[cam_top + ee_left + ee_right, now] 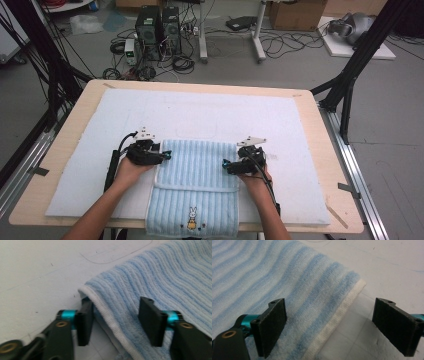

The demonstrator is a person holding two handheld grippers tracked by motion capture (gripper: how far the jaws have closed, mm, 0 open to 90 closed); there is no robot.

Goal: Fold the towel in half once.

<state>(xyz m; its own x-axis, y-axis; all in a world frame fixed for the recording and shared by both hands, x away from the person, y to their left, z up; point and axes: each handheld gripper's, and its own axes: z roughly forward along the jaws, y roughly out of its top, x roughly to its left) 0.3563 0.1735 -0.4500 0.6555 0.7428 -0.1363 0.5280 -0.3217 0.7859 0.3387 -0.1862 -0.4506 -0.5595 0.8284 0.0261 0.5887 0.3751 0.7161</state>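
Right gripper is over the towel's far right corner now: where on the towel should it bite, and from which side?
Take the blue towel by its far right corner, on the white hem. The right gripper already straddles that hem, jaws open, one pad over the cloth and one over the white mat. Come in from the right edge, low, since the corner lies flat and its edge is free there.

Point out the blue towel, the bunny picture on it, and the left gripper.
blue towel (200, 162), high view, the middle of its striped upper layer.
bunny picture (192, 218), high view, the figure's body near the towel's near edge.
left gripper (167, 155), high view, between its fingertips.
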